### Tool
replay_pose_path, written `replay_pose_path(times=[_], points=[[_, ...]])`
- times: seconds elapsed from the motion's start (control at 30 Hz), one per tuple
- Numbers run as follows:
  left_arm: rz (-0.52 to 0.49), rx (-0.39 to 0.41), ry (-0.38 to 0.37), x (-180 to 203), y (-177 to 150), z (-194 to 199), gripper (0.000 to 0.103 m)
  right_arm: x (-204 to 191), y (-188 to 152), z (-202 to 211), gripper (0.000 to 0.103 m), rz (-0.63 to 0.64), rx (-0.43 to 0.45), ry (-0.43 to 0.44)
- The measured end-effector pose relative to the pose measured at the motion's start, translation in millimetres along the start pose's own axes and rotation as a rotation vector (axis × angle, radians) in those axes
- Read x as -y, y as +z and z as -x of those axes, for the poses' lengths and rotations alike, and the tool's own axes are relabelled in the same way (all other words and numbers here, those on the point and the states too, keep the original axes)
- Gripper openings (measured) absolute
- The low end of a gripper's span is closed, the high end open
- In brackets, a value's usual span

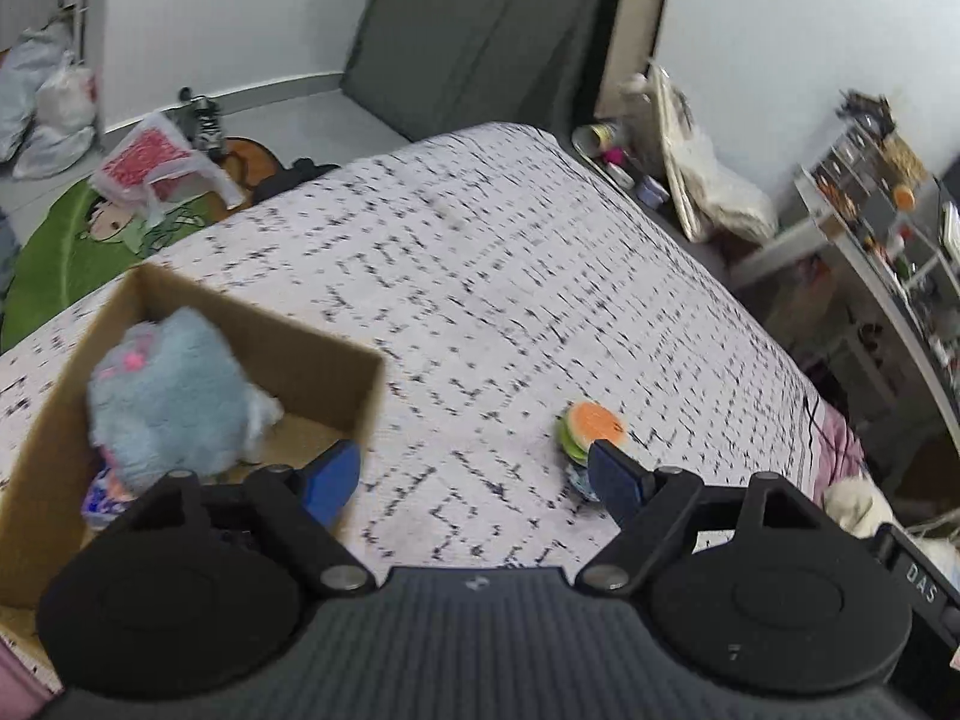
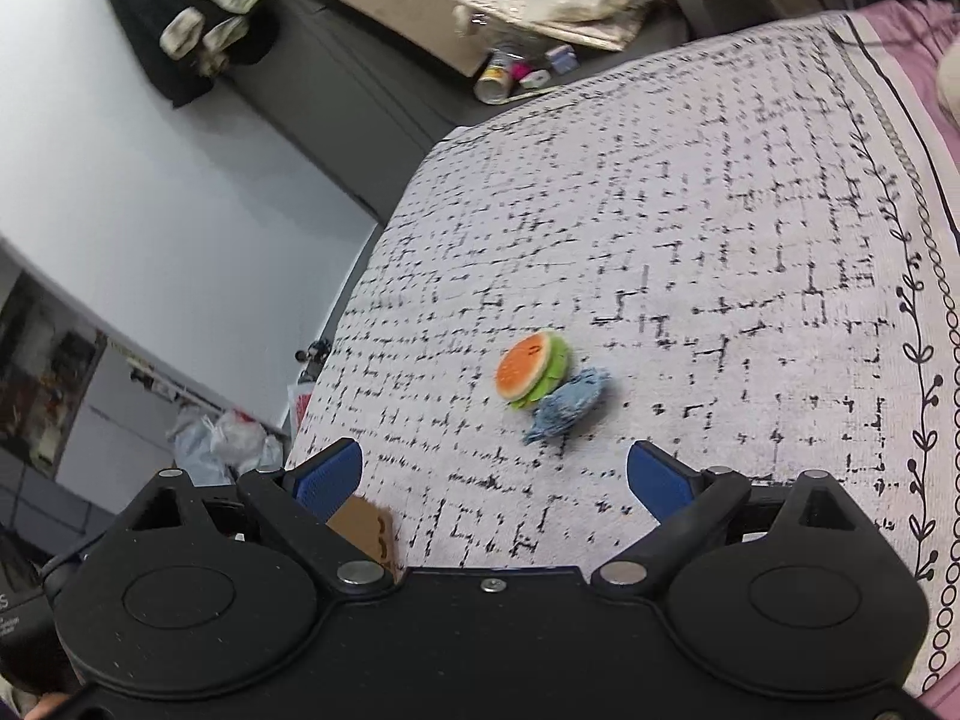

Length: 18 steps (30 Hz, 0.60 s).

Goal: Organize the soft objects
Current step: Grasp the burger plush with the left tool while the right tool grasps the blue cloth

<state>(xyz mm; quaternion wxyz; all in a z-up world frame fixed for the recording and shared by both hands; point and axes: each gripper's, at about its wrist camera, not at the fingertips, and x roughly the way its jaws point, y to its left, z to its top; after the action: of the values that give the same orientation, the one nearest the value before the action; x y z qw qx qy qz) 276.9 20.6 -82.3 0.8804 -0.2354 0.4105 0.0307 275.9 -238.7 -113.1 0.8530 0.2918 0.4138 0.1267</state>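
Soft fluffy blue plush toy (image 1: 165, 396) already sits in the brown cardboard box (image 1: 336, 360) at the patterned bedspread's (image 1: 480, 252) edge, beside the released, empty left gripper (image 1: 474, 477). Right view: the right gripper (image 2: 495, 480), spread and empty, faces an orange-green burger plush (image 2: 531, 369) touching a small blue knitted toy (image 2: 570, 405) mid-bed, both not yet boxed.

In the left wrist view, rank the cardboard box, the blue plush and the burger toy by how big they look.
1. Cardboard box: largest, though it sits nearest the camera.
2. Blue plush: fills much of the box.
3. Burger toy: smallest, partly hidden behind a fingertip of the hand-held gripper, so its full extent is unsure.
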Motion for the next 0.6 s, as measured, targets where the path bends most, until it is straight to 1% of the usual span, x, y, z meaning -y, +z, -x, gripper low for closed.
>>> replay_pose_path(times=[0.13,0.23,0.3,0.37,0.43,0.5,0.6], points=[[-0.066,-0.019,-0.006,21.5,1.4,-12.7,0.082,16.1,5.0,-8.6,0.095,-0.055,0.006,0.020],[-0.115,-0.036,0.029,38.3,4.4,-26.1,0.082,28.1,7.8,-15.5,0.095,-0.111,0.003,0.045],[-0.141,-0.052,0.036,47.8,9.5,-34.7,0.082,37.1,9.6,-21.3,0.094,-0.156,-0.002,0.070],[-0.153,-0.058,0.037,55.2,15.7,-41.8,0.082,44.8,10.8,-26.9,0.089,-0.179,-0.007,0.089],[-0.151,-0.056,0.040,61.7,21.9,-47.8,0.082,52.6,11.1,-34.3,0.081,-0.202,-0.022,0.105],[-0.138,-0.055,0.042,68.0,27.4,-53.3,0.082,59.4,10.8,-41.7,0.079,-0.225,-0.034,0.109],[-0.131,-0.059,0.022,79.1,31.6,-63.0,0.082,68.5,10.9,-51.8,0.071,-0.254,-0.043,0.119]])
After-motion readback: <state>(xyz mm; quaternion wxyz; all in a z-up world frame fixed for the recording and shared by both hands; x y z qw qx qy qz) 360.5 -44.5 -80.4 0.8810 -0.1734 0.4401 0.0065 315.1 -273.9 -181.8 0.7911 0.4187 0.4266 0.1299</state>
